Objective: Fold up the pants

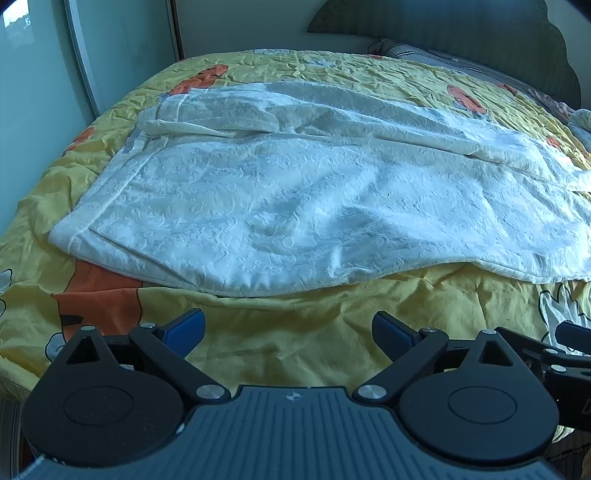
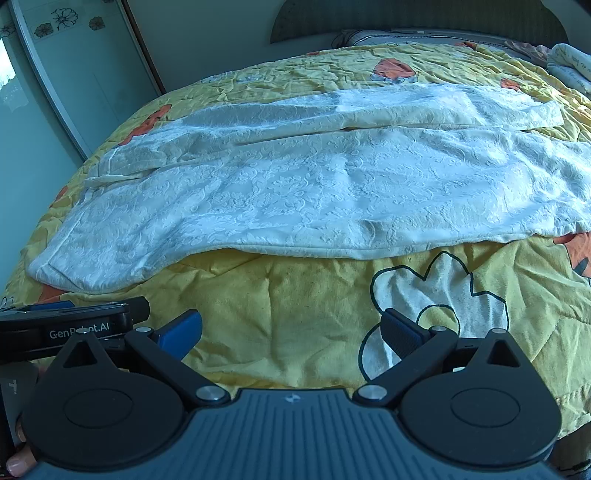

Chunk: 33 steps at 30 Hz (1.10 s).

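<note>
White textured pants (image 1: 295,192) lie spread flat across the yellow bedspread (image 1: 295,332), both legs side by side running left to right. They also show in the right wrist view (image 2: 314,184). My left gripper (image 1: 288,332) is open and empty, hovering over the bedspread just short of the pants' near edge. My right gripper (image 2: 291,332) is open and empty, also short of the near edge. The left gripper's body (image 2: 66,325) shows at the left in the right wrist view.
The bedspread (image 2: 295,288) carries orange and white cartoon prints. Pillows (image 2: 569,62) and a headboard (image 2: 406,18) stand at the far end. A sliding wardrobe door (image 2: 74,74) lines the left side of the bed.
</note>
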{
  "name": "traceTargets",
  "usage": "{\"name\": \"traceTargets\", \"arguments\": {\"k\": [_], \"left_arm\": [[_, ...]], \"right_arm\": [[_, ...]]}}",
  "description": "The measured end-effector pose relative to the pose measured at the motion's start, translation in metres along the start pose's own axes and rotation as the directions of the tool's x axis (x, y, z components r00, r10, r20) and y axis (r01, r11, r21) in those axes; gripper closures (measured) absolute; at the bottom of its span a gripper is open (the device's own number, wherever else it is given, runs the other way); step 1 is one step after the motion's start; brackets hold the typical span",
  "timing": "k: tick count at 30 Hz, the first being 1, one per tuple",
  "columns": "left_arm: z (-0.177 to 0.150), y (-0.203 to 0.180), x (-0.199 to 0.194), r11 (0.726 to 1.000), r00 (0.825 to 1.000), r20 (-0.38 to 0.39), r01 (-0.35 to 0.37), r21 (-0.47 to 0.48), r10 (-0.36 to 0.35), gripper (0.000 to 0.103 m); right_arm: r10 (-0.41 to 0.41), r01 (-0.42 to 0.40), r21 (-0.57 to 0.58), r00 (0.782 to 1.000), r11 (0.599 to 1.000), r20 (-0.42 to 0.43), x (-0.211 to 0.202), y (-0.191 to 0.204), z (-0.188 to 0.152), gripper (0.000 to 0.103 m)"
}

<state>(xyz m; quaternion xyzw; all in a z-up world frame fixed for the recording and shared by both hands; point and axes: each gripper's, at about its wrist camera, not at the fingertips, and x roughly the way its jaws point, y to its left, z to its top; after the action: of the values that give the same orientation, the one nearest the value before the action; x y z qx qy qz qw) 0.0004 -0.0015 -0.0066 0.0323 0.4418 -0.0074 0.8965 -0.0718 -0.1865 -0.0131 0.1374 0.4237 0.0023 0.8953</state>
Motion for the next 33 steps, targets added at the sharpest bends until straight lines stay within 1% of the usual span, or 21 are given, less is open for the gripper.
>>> {"name": "traceTargets", "arguments": {"k": [8,9,11,12,13,15,16,17,19,21,22,24,25,26,27,29,31,33], "left_arm": [[-0.001,-0.001,0.000,1.000,1.000,0.003,0.009,0.010,-0.010,0.005],[0.000,0.000,-0.001,1.000,1.000,0.009,0.018,0.014,-0.019,0.005],[0.002,0.002,-0.005,0.999,0.998,0.044,0.039,0.010,-0.039,0.005],[0.004,0.005,-0.007,0.999,0.996,0.071,0.046,0.006,-0.046,0.005],[0.008,0.007,-0.009,0.999,0.994,0.097,0.046,0.006,-0.047,0.005],[0.018,0.011,-0.010,1.000,0.991,0.135,0.014,0.008,-0.015,0.005],[0.025,0.013,-0.009,1.000,0.988,0.156,-0.008,0.011,0.006,0.005],[0.032,0.016,-0.009,0.999,0.984,0.178,-0.031,0.012,0.029,0.005],[0.046,0.024,-0.008,0.997,0.973,0.220,-0.074,-0.001,0.072,0.005],[0.058,0.033,-0.004,0.996,0.967,0.238,-0.089,-0.021,0.091,0.005],[0.066,0.039,0.000,0.995,0.967,0.237,-0.090,-0.032,0.095,0.005],[0.078,0.048,0.008,0.994,0.966,0.234,-0.100,-0.047,0.109,0.005],[0.084,0.053,0.013,0.992,0.965,0.231,-0.111,-0.053,0.121,0.005],[0.089,0.057,0.018,0.991,0.964,0.230,-0.122,-0.059,0.133,0.005],[0.094,0.061,0.022,0.989,0.964,0.226,-0.130,-0.066,0.142,0.005],[0.104,0.070,0.031,0.987,0.964,0.215,-0.139,-0.082,0.154,0.005],[0.113,0.079,0.039,0.984,0.967,0.197,-0.143,-0.103,0.161,0.005],[0.119,0.086,0.047,0.982,0.969,0.182,-0.148,-0.115,0.167,0.005]], "right_arm": [[0.010,-0.010,-0.005,1.000,1.000,0.003,0.000,0.002,0.000,0.000],[0.016,-0.016,-0.009,1.000,1.000,0.010,0.000,0.002,0.001,0.000],[0.050,-0.048,-0.036,0.997,0.998,0.061,-0.005,0.004,0.005,0.000],[0.085,-0.076,-0.076,0.989,0.994,0.122,-0.010,0.006,0.010,0.000],[0.119,-0.097,-0.125,0.976,0.987,0.182,-0.015,0.009,0.017,0.000],[0.178,-0.116,-0.228,0.945,0.967,0.274,-0.018,0.016,0.035,0.000],[0.220,-0.119,-0.314,0.925,0.942,0.310,-0.017,0.023,0.050,0.000],[0.258,-0.123,-0.402,0.917,0.908,0.303,-0.011,0.031,0.064,0.000],[0.300,-0.127,-0.537,0.921,0.834,0.248,0.009,0.048,0.094,0.000],[0.314,-0.121,-0.604,0.923,0.788,0.225,0.034,0.060,0.125,0.000],[0.307,-0.117,-0.619,0.928,0.777,0.210,0.051,0.064,0.143,0.000],[0.280,-0.141,-0.603,0.949,0.785,0.143,0.087,0.070,0.182,0.000],[0.282,-0.183,-0.574,0.956,0.798,0.087,0.110,0.070,0.204,0.000],[0.305,-0.243,-0.530,0.952,0.812,0.032,0.133,0.067,0.226,0.000],[0.340,-0.303,-0.487,0.940,0.819,-0.013,0.154,0.066,0.245,0.000],[0.431,-0.428,-0.390,0.898,0.815,-0.084,0.194,0.061,0.278,0.000],[0.495,-0.511,-0.303,0.859,0.805,-0.133,0.231,0.059,0.305,0.000],[0.530,-0.559,-0.255,0.829,0.789,-0.177,0.262,0.064,0.323,0.000]]}}
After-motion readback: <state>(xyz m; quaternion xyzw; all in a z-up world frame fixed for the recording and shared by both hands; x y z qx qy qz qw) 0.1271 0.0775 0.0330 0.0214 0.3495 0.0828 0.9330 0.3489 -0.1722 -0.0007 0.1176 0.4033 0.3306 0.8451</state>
